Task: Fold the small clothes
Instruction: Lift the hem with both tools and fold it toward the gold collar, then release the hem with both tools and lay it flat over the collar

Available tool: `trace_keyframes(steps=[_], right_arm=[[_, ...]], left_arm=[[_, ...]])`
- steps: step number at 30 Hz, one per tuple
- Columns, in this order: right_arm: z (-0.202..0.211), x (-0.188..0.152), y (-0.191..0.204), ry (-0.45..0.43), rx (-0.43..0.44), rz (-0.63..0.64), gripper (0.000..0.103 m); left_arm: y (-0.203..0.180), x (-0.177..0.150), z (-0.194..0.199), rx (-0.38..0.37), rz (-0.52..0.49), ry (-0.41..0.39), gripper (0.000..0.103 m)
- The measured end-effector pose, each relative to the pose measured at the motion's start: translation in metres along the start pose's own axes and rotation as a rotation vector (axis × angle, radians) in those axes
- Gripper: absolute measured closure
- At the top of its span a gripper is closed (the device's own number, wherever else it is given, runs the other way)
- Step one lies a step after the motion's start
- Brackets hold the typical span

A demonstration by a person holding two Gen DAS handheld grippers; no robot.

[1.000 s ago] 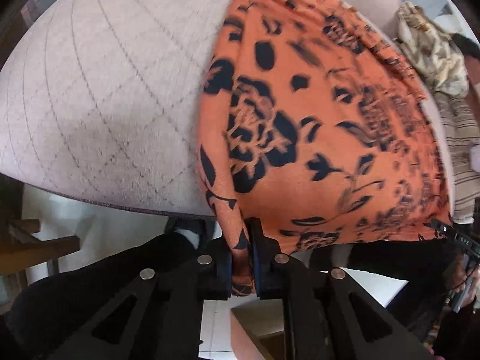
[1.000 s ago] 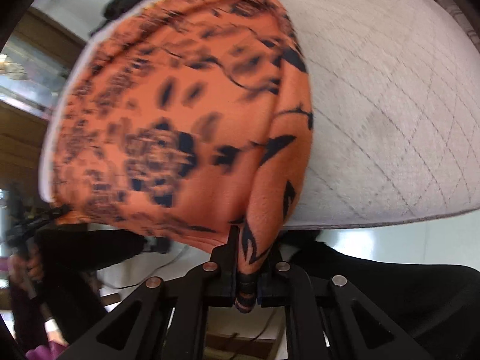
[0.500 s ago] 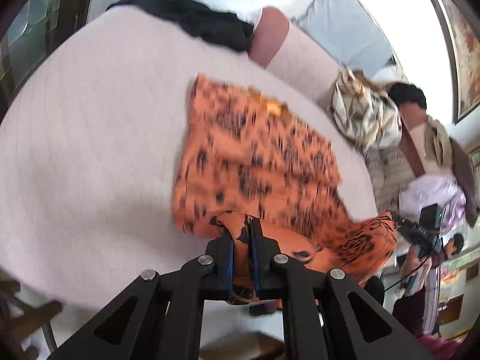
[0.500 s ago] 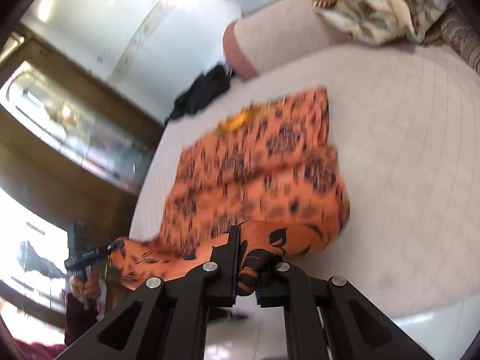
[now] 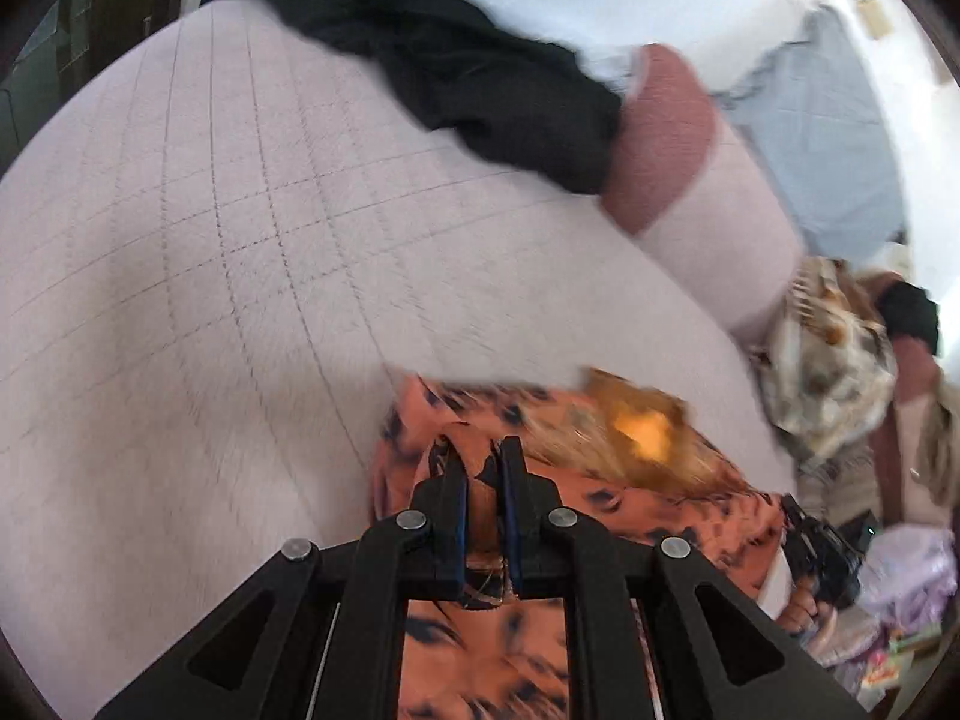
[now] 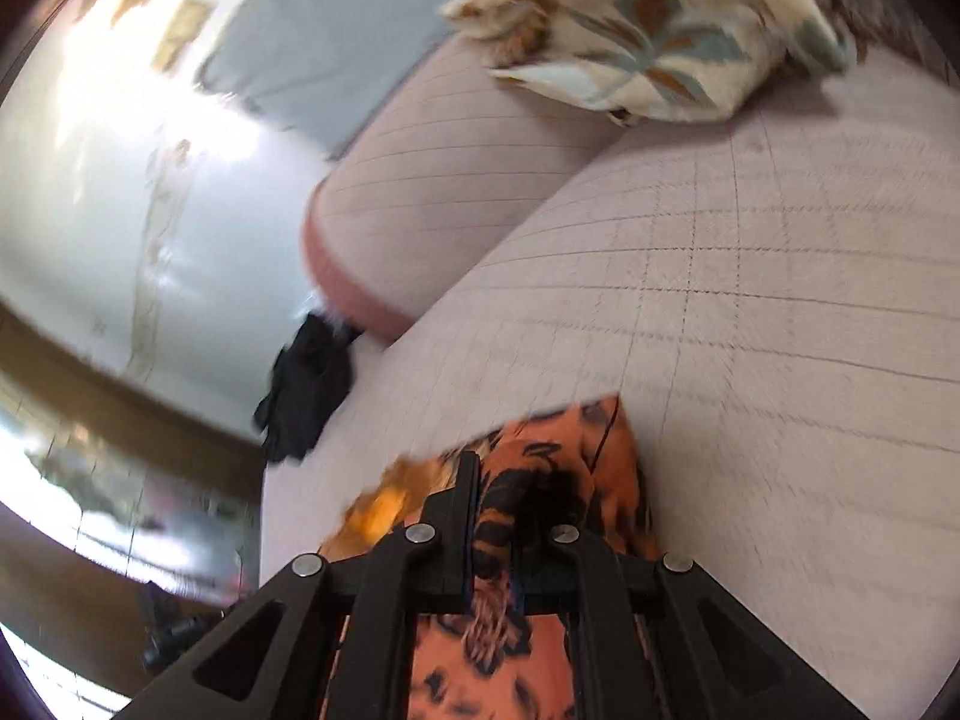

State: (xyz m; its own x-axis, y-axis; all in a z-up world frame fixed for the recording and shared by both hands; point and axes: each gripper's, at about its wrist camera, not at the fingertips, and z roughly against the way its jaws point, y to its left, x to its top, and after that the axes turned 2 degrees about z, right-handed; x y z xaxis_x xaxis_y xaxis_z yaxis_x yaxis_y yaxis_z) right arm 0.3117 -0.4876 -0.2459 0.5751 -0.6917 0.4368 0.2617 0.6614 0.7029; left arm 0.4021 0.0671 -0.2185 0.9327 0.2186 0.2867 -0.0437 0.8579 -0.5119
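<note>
An orange garment with black flower print (image 5: 576, 432) lies on the pale quilted bed (image 5: 240, 276), its far edge folded under my grippers. My left gripper (image 5: 480, 468) is shut on a corner of it, low over the bed. In the right wrist view the same orange garment (image 6: 576, 450) is bunched between the fingers of my right gripper (image 6: 498, 492), which is shut on its other corner. The right finger of that gripper is hidden by the cloth.
A black garment (image 5: 468, 78) lies at the far edge of the bed; it also shows in the right wrist view (image 6: 306, 384). A pink bolster (image 5: 690, 180) and a cream patterned cloth (image 6: 654, 30) lie beyond. A person with a camera (image 5: 822, 546) stands to the right.
Both grippers have carried the garment's near edge up and forward over the rest of it, from the bed's front edge towards its far edge. Both stay shut on the cloth.
</note>
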Motion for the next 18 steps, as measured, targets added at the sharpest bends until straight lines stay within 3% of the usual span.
trace_keyframes(steps=[2, 4, 9, 10, 11, 12, 13, 14, 15, 16, 18], right_arm=[[-0.029, 0.004, -0.012, 0.027, -0.056, -0.011, 0.093], [-0.054, 0.007, -0.030, 0.093, -0.068, -0.056, 0.092], [-0.047, 0.012, -0.051, 0.077, 0.069, -0.164, 0.088], [-0.039, 0.012, -0.048, 0.054, 0.088, -0.154, 0.085], [-0.032, 0.012, -0.043, 0.034, 0.097, -0.142, 0.073], [-0.022, 0.011, -0.038, -0.001, 0.087, -0.124, 0.060], [-0.009, 0.010, -0.033, -0.048, 0.071, -0.107, 0.025], [0.005, 0.009, -0.029, -0.109, 0.077, -0.099, 0.018], [0.021, 0.006, -0.025, -0.180, 0.093, -0.090, 0.018], [0.029, 0.005, -0.020, -0.193, 0.085, -0.070, 0.020], [0.033, -0.001, 0.000, -0.121, 0.056, 0.015, 0.039]], left_arm=[[0.014, 0.002, -0.028, 0.015, 0.046, 0.037, 0.092], [0.028, -0.004, -0.035, -0.044, 0.100, 0.002, 0.092], [0.036, -0.022, -0.003, -0.139, 0.168, -0.134, 0.089], [0.035, -0.030, 0.014, -0.119, 0.184, -0.204, 0.076], [0.033, -0.037, 0.026, -0.090, 0.188, -0.248, 0.056], [0.027, -0.048, 0.043, -0.056, 0.184, -0.306, 0.049], [0.019, -0.062, 0.058, -0.046, 0.169, -0.363, 0.044], [0.014, -0.073, 0.068, -0.040, 0.153, -0.390, 0.042], [0.004, -0.085, 0.075, -0.024, 0.128, -0.399, 0.042], [-0.008, -0.097, 0.077, -0.012, 0.098, -0.397, 0.041], [-0.032, -0.122, 0.073, 0.012, 0.032, -0.367, 0.040]])
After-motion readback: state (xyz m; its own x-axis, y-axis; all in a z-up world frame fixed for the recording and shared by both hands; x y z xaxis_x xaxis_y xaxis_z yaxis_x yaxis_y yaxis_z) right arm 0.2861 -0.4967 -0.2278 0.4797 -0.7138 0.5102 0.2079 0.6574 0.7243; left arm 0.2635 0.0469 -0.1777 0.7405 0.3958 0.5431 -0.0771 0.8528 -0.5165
